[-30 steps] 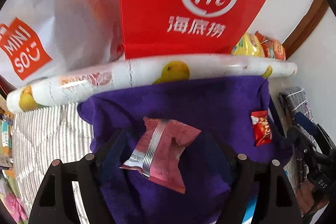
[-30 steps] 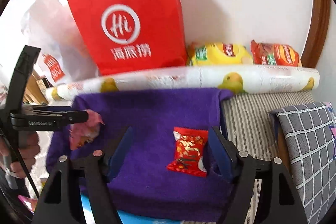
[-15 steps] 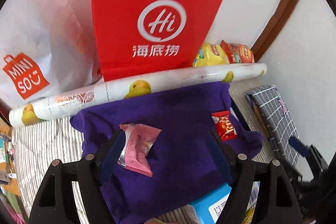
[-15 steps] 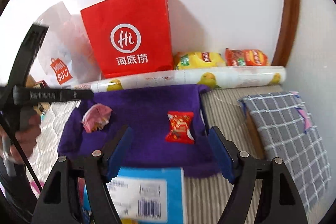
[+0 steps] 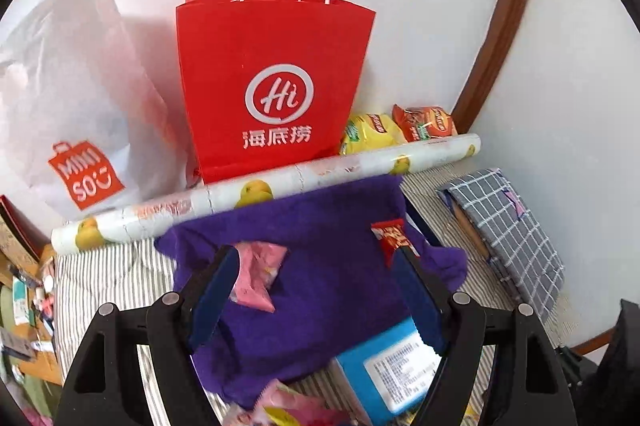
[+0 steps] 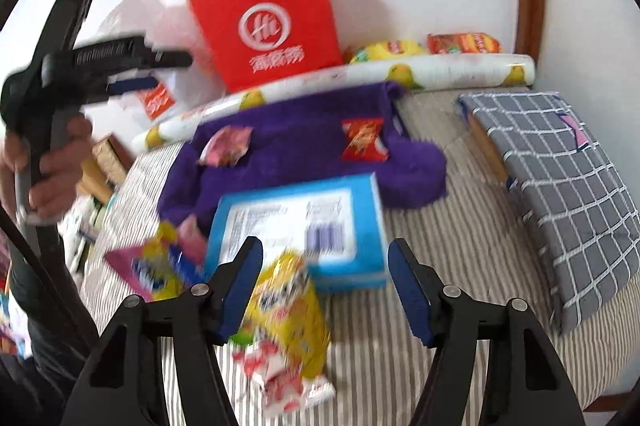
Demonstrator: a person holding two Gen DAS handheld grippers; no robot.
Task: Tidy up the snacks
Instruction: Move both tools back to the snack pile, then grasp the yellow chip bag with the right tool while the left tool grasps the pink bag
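A purple cloth (image 6: 304,146) lies on the striped bed cover (image 6: 460,266), and two small snacks rest on it: a pink packet (image 6: 226,146) on the left part and a red packet (image 6: 364,145) on the right part, well apart from each other. A blue box (image 6: 296,222) lies at the near edge of the cloth. Just in front of the box there is a yellow snack bag (image 6: 288,306), and to its left a pink and yellow bag (image 6: 148,266).

The right gripper (image 6: 324,266) hangs above the yellow snack bag. Its jaws have just been closing, but they stand apart and the pads do not press on anything; the yellow bag shows beside the left pad, and this view is blurred.

The left gripper (image 5: 316,290) is above the cloth with its jaws wide apart and nothing between them. A hand (image 6: 48,162) holds its handle.

Behind the cloth lies a long roll with yellow ducks (image 5: 280,182), then a red paper bag (image 5: 276,86) and a white plastic bag (image 5: 76,98) at the wall. A grey checked pillow (image 6: 560,182) lies on the right.
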